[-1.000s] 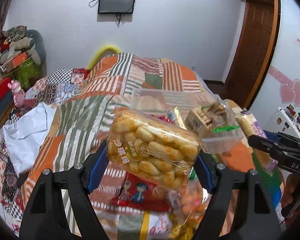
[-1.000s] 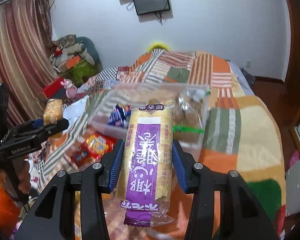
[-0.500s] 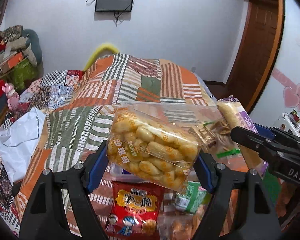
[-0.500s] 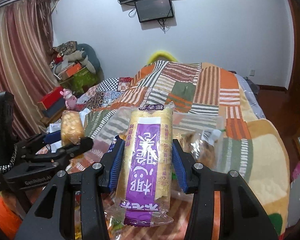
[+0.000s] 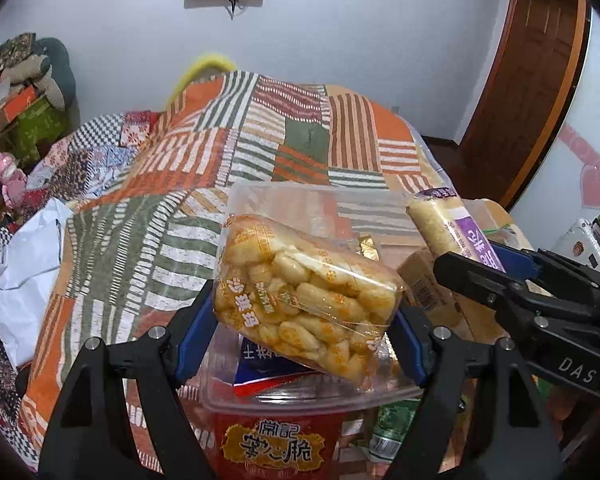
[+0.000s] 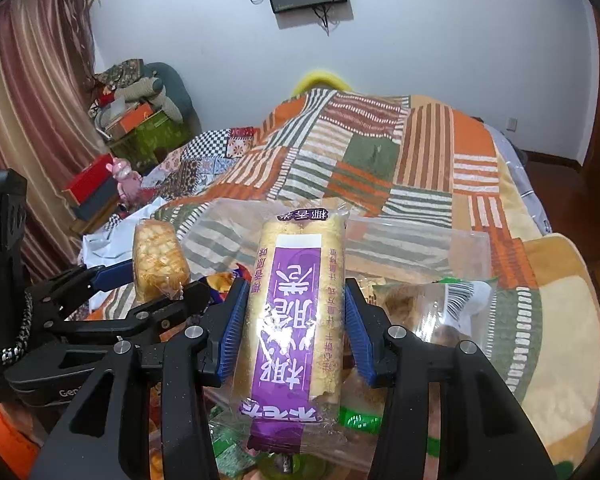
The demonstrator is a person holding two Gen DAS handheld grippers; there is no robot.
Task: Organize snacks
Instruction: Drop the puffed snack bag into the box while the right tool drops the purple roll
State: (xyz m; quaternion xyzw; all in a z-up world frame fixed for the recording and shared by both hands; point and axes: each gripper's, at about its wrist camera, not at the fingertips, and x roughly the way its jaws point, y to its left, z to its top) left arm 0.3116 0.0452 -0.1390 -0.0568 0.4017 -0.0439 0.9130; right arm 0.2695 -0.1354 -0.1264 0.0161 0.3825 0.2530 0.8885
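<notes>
Left wrist view first: we see the quilt (image 5: 148,240) covering the bed, the biggest thing in the room. On it sits a clear tub (image 5: 300,396), with a red pack (image 5: 276,446) lying against its near wall. Our left gripper (image 5: 306,320) is clamped on the puff bag (image 5: 304,300), its 2 blue pads pressed into the bag's ends, holding it above the tub. Right wrist view: our right gripper (image 6: 292,328) is closed on the purple roll (image 6: 296,312) (label upside down to us), lengthwise between the pads, also over the tub (image 6: 452,248). A clear pouch (image 6: 436,308) lies inside, just right of the roll.
</notes>
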